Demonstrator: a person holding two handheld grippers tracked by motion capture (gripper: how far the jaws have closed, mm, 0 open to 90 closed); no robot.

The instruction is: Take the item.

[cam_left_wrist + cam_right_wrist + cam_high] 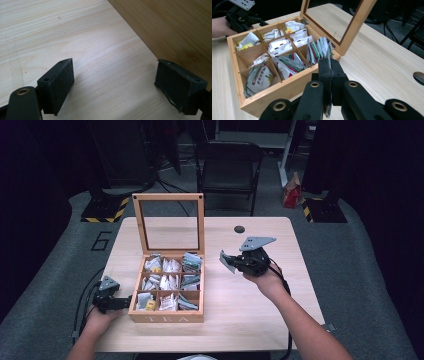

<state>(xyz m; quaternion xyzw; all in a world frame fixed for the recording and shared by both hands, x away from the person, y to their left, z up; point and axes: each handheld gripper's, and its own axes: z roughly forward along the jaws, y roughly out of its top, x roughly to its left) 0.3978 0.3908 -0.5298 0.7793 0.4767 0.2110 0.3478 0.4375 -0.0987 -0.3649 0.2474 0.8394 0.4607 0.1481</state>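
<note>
A wooden tea box (pixel 167 317) stands open on the table, and its compartments hold several tea packets (pixel 284 47). My right gripper (pixel 231 262) hovers to the right of the box, shut on a thin tea packet (pixel 329 50) held edge-on between its pads. The packet's edge rises above the jaws in the right gripper view, just in front of the box's near corner (pixel 287 87). My left gripper (pixel 125 301) rests low on the table against the box's left side. Its jaws stand open with bare table between them (pixel 115 75), and the box wall (pixel 175 30) is beside one pad.
The box's glass-paned lid (pixel 170 222) stands upright at the back. A dark round hole (pixel 239 229) sits in the table's far part. Bare tabletop (pixel 240 310) lies right of the box. A folding chair (pixel 227 167) and a red bag (pixel 291 192) stand beyond the table.
</note>
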